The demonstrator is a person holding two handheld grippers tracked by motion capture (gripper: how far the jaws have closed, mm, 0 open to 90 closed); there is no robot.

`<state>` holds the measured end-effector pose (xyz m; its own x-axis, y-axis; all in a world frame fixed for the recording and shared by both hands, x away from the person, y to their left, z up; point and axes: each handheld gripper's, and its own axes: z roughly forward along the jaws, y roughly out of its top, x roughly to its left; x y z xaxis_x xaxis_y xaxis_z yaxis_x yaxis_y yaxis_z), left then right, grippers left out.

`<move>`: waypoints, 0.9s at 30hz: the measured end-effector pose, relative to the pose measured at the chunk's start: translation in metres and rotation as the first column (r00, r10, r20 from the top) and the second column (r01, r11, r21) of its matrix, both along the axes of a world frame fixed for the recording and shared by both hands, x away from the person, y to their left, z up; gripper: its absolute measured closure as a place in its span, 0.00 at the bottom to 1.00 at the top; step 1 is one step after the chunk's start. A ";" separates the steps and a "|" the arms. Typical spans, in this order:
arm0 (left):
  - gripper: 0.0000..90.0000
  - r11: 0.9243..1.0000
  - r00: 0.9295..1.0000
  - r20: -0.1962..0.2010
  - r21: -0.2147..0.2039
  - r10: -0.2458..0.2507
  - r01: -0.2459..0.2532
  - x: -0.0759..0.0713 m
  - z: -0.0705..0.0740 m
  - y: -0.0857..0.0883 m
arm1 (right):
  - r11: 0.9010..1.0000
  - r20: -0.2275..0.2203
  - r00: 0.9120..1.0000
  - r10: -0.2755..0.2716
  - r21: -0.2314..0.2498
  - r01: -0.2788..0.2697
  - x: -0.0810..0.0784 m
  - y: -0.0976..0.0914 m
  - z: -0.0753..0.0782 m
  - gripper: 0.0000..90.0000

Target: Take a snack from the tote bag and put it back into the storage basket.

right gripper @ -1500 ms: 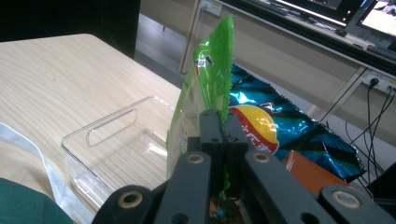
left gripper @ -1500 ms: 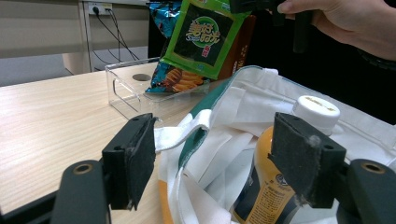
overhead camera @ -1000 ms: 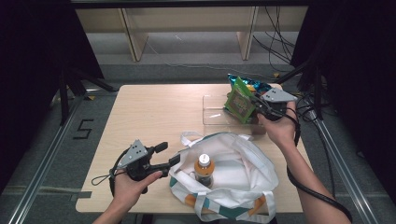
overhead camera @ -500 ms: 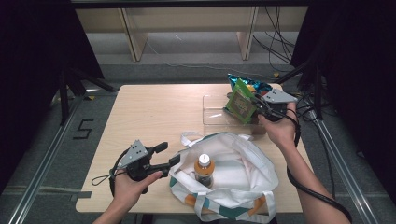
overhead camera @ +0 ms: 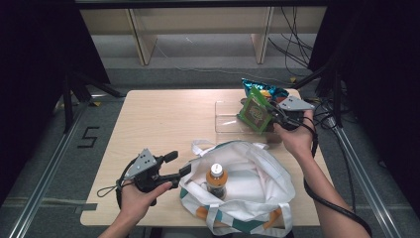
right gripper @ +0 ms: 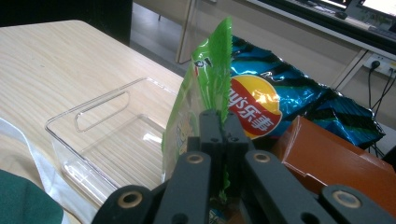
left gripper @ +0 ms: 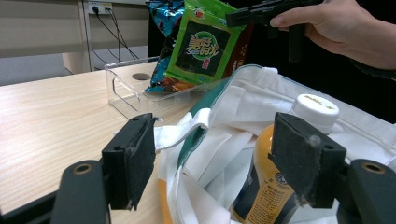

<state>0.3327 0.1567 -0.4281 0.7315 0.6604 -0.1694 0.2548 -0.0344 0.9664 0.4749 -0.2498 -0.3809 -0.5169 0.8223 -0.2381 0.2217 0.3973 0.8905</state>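
Observation:
My right gripper (overhead camera: 273, 113) (right gripper: 218, 125) is shut on the edge of a green snack packet (overhead camera: 254, 111) (right gripper: 204, 84) and holds it upright over the right end of a clear plastic tray (overhead camera: 229, 122) (right gripper: 112, 140). A blue chips bag (overhead camera: 262, 89) (right gripper: 285, 100) and a brown box (right gripper: 336, 161) lie behind the packet. My left gripper (overhead camera: 179, 164) (left gripper: 222, 154) stands open at the left rim of a white tote bag (overhead camera: 252, 191) (left gripper: 219, 116). An orange drink bottle (overhead camera: 216, 177) (left gripper: 299, 140) with a white cap stands inside the bag.
The wooden table (overhead camera: 163, 119) has bare room at its left and middle. Dark frame posts (overhead camera: 69, 94) flank the table, and cables (overhead camera: 297, 54) run over the floor beyond its far edge.

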 end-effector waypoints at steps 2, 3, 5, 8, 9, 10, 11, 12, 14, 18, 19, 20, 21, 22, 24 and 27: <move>0.34 1.000 1.000 -0.001 0.002 0.000 0.000 0.000 0.000 0.000 | 1.000 0.010 1.000 -0.012 0.011 0.012 0.000 0.001 -0.001 1.00; 0.34 1.000 1.000 0.001 0.005 -0.002 0.002 0.000 0.000 0.000 | 1.000 0.006 1.000 -0.016 0.017 0.016 0.000 0.001 -0.001 1.00; 0.34 1.000 1.000 0.002 0.006 -0.003 0.003 0.000 0.000 0.000 | 1.000 0.010 1.000 -0.007 -0.001 0.007 0.001 0.000 -0.001 1.00; 0.34 1.000 1.000 0.001 0.006 -0.004 0.004 0.000 0.000 0.000 | 1.000 0.006 1.000 -0.008 -0.010 0.008 0.002 0.000 -0.001 1.00; 0.34 1.000 1.000 0.002 0.006 -0.005 0.005 0.000 0.000 0.000 | 1.000 -0.005 1.000 -0.011 -0.002 0.011 0.003 0.001 -0.001 1.00; 0.34 1.000 1.000 0.001 0.006 -0.004 0.004 0.000 0.000 0.000 | 1.000 -0.018 1.000 -0.023 0.015 0.023 0.001 0.003 -0.002 1.00; 0.34 1.000 1.000 -0.001 0.005 -0.005 0.005 0.000 0.000 0.000 | 1.000 0.004 1.000 -0.014 -0.004 0.014 0.004 0.002 -0.002 1.00; 0.34 1.000 1.000 0.000 0.006 -0.005 0.005 0.000 0.000 0.000 | 1.000 0.007 1.000 -0.007 -0.015 0.007 0.005 0.001 -0.003 1.00; 0.34 1.000 1.000 -0.003 0.005 -0.007 0.007 0.000 -0.001 0.000 | 1.000 -0.015 1.000 -0.012 -0.008 0.012 0.004 0.003 -0.004 1.00; 0.34 1.000 1.000 0.000 0.009 -0.008 0.008 0.000 0.000 0.000 | 1.000 -0.026 1.000 -0.018 -0.011 0.018 0.004 0.003 -0.008 1.00; 0.34 1.000 1.000 0.001 0.009 -0.008 0.008 0.000 0.000 0.000 | 0.999 -0.007 1.000 -0.008 -0.033 0.007 0.006 0.001 -0.008 1.00; 0.34 1.000 1.000 -0.001 0.009 -0.007 0.007 0.000 -0.001 0.000 | 0.999 -0.009 1.000 -0.009 -0.032 0.008 0.006 0.001 -0.009 1.00; 0.34 1.000 1.000 0.004 -0.004 -0.016 0.016 0.001 -0.001 -0.001 | 1.000 -0.035 0.999 -0.013 -0.018 0.013 0.004 0.003 -0.010 0.99; 0.34 1.000 1.000 0.002 -0.004 -0.015 0.015 0.001 -0.001 -0.001 | 1.000 -0.042 0.999 -0.009 -0.023 0.008 0.004 0.003 -0.010 0.99; 0.34 1.000 1.000 -0.005 0.007 -0.007 0.007 0.000 -0.001 -0.001 | 1.000 -0.045 0.999 -0.020 -0.018 0.019 0.004 0.003 -0.012 0.99; 0.34 1.000 1.000 -0.003 0.008 -0.009 0.009 0.000 -0.001 -0.001 | 0.999 -0.044 0.999 -0.016 -0.030 0.015 0.005 0.001 -0.014 0.99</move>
